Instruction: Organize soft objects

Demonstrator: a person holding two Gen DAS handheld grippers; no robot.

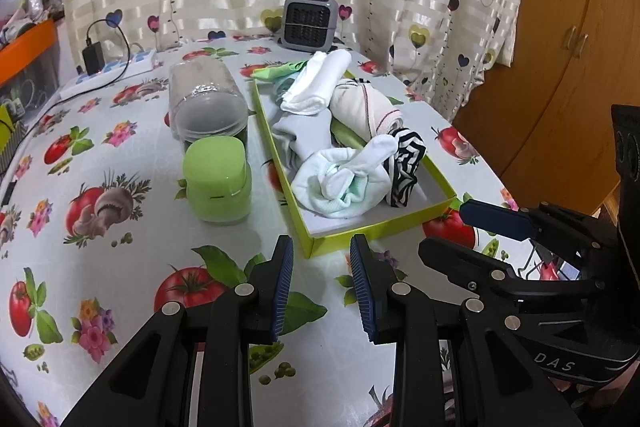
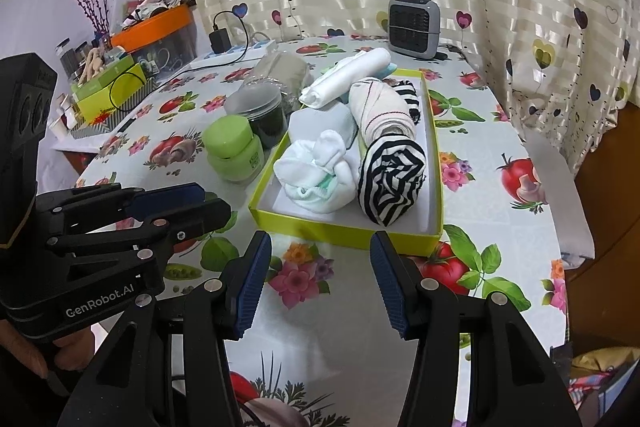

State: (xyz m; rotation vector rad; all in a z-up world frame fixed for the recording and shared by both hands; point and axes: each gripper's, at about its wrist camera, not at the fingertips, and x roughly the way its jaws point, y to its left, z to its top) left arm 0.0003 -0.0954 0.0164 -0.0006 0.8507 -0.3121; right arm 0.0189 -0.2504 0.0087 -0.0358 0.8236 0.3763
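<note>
A shallow yellow-green box (image 1: 360,233) (image 2: 340,233) lies on the table and holds several rolled soft items: a white-and-mint sock bundle (image 1: 340,183) (image 2: 316,175), a black-and-white striped roll (image 1: 408,163) (image 2: 390,183), a cream roll with a thin stripe (image 1: 364,107) (image 2: 384,115) and a white roll (image 1: 316,83) (image 2: 348,77). My left gripper (image 1: 322,289) is open and empty, just in front of the box's near edge. My right gripper (image 2: 318,281) is open and empty, also in front of the box. Each gripper shows in the other's view, the right (image 1: 492,227) and the left (image 2: 176,203).
A green-lidded jar (image 1: 218,183) (image 2: 234,151) and a clear dark-filled jar (image 1: 210,107) (image 2: 260,111) stand left of the box. A grey heater (image 1: 308,23) (image 2: 414,27) and a power strip with charger (image 1: 108,67) sit at the back. A wooden cabinet (image 1: 560,67) stands right.
</note>
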